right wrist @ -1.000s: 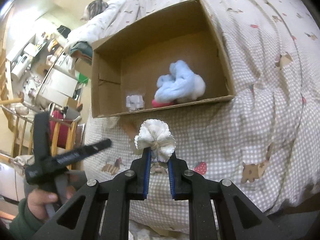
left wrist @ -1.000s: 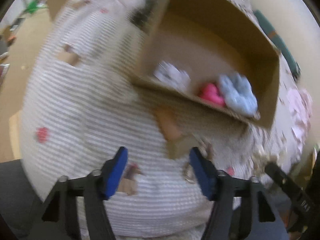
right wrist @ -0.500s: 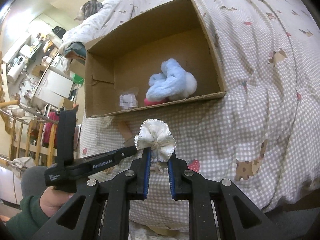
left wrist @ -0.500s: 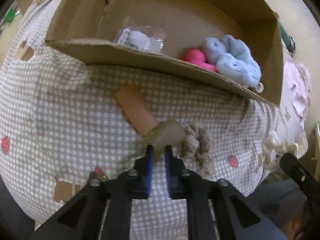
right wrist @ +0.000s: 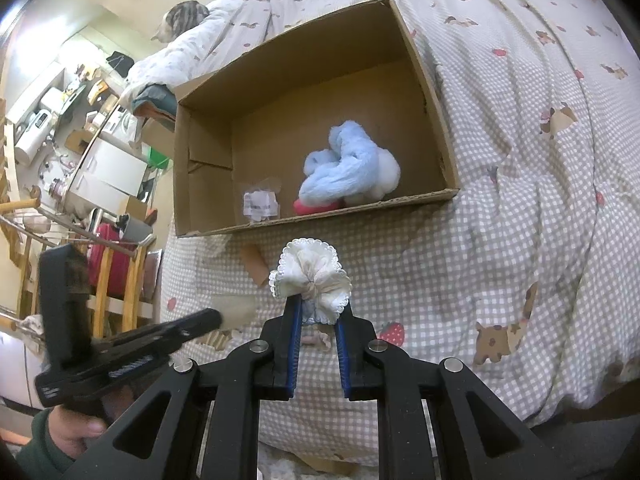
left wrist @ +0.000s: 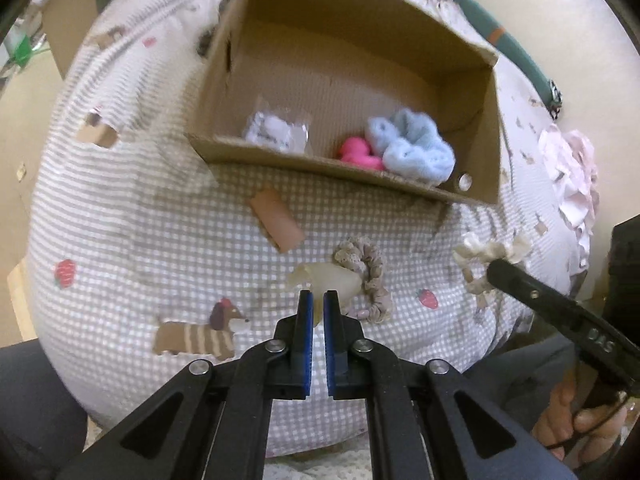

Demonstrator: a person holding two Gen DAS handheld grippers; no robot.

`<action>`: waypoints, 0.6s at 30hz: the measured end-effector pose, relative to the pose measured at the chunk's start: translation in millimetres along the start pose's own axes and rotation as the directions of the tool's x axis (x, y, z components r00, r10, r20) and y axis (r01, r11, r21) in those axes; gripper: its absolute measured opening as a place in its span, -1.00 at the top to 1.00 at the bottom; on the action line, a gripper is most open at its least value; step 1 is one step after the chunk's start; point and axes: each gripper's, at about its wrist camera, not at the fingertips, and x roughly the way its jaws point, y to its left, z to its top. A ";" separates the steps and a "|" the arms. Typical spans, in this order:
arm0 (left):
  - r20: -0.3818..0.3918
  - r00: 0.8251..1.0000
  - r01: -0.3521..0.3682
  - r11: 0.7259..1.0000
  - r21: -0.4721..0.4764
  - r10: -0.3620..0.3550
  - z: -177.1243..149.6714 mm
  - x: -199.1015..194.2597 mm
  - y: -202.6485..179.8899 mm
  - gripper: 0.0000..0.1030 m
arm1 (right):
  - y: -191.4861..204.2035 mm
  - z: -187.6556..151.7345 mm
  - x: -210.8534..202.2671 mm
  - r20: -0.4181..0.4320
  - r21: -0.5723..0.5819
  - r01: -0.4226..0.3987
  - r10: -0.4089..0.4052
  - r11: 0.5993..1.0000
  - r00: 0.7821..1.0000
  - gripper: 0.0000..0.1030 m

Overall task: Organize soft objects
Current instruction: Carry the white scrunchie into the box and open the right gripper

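A cardboard box [left wrist: 328, 168] [right wrist: 432, 92] lies open on the checked bed cover. Inside are a light blue scrunchie [left wrist: 416, 148] [right wrist: 348, 164], a pink soft item [left wrist: 358, 154] [right wrist: 316, 207] and a small clear packet [left wrist: 276, 128] [right wrist: 260, 203]. My left gripper [left wrist: 318, 295] is shut on a pale cream soft piece [left wrist: 326, 278], lifted just above the cover. A beige scrunchie [left wrist: 366, 276] lies beside it. My right gripper [right wrist: 317, 305] is shut on a white frilly scrunchie [right wrist: 310, 276] [left wrist: 490, 254], held in front of the box.
A tan cardboard strip [left wrist: 276, 220] [right wrist: 254, 266] lies on the cover before the box. A pink frilly cloth [left wrist: 572, 176] sits at the right. Cluttered shelves and a wooden chair [right wrist: 116, 280] stand left of the bed.
My left gripper came down open over the cream piece, shut on it and has drawn back with it. My right gripper still holds the white scrunchie, almost unmoved.
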 end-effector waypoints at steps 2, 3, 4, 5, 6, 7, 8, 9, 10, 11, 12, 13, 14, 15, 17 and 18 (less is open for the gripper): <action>0.021 1.000 0.003 1.000 0.008 -0.003 7.7 -9.2 -1.3 0.91 | 0.6 -1.3 -3.0 0.004 -0.002 0.000 0.000 1.000 1.000 0.66; 0.033 0.999 0.001 1.000 0.012 -0.001 12.8 -12.2 -5.7 0.91 | 0.7 -2.4 -5.5 0.008 -0.001 -0.002 0.002 1.000 1.000 0.66; 0.049 0.999 -0.002 1.000 0.017 0.001 15.4 -19.7 -6.8 0.91 | 0.6 -5.1 -8.5 0.012 0.001 -0.007 0.007 1.000 1.000 0.66; 0.059 0.998 -0.001 1.000 0.018 0.000 23.5 -24.6 -8.9 0.91 | 0.7 -6.0 -10.8 0.013 0.003 -0.012 0.012 1.000 1.000 0.66; 0.071 0.997 -0.001 1.000 0.020 0.000 27.8 -30.3 -10.2 0.91 | 1.4 -6.4 -13.8 0.016 0.007 -0.021 0.021 1.000 1.000 0.66; 0.082 0.997 -0.002 1.000 0.025 0.000 30.4 -35.4 -11.1 0.91 | 2.3 -6.1 -16.5 0.019 0.005 -0.025 0.025 1.000 1.000 0.66; 0.095 0.996 -0.001 1.000 0.027 -0.002 33.4 -40.8 -11.9 0.91 | 4.3 -5.1 -19.8 0.025 0.001 -0.023 0.023 1.000 0.999 0.66; 0.108 0.994 -0.002 1.000 0.031 -0.001 37.0 -46.2 -13.0 0.91 | 6.1 -4.1 -23.9 0.032 -0.002 -0.022 0.022 1.000 0.999 0.66; 0.120 0.993 -0.005 0.999 0.036 0.001 40.4 -51.3 -13.6 0.91 | 8.0 -1.9 -28.9 0.042 -0.004 -0.029 0.029 1.000 0.999 0.66; 0.133 0.991 -0.007 0.999 0.041 0.002 44.4 -56.6 -14.0 0.91 | 10.2 0.7 -32.8 0.052 -0.008 -0.034 0.034 0.999 0.998 0.66; 0.144 0.990 -0.008 0.999 0.046 0.001 48.7 -60.4 -15.0 0.91 | 12.8 4.1 -36.7 0.063 -0.013 -0.036 0.037 0.999 0.997 0.66; 0.155 0.988 -0.009 0.999 0.049 0.001 53.3 -64.0 -15.9 0.91 | 15.7 7.5 -40.2 0.071 -0.020 -0.039 0.040 0.999 0.997 0.66; 0.166 0.986 -0.009 0.999 0.054 0.000 58.3 -67.4 -17.2 0.91 | 17.7 11.6 -43.5 0.079 -0.027 -0.042 0.044 0.999 0.996 0.66; 0.177 0.984 -0.012 0.998 0.058 0.002 63.4 -70.9 -17.7 0.91 | 20.0 17.1 -46.4 0.089 -0.035 -0.045 0.048 0.998 0.995 0.66; 0.199 0.980 -0.023 0.997 0.068 0.009 73.3 -75.8 -19.5 0.91 | 23.6 27.7 -49.5 0.101 -0.048 -0.046 0.050 0.998 0.994 0.66; 0.208 0.978 -0.026 0.997 0.072 0.011 77.8 -77.4 -20.7 0.91 | 25.3 33.4 -51.0 0.108 -0.052 -0.046 0.051 0.998 0.993 0.66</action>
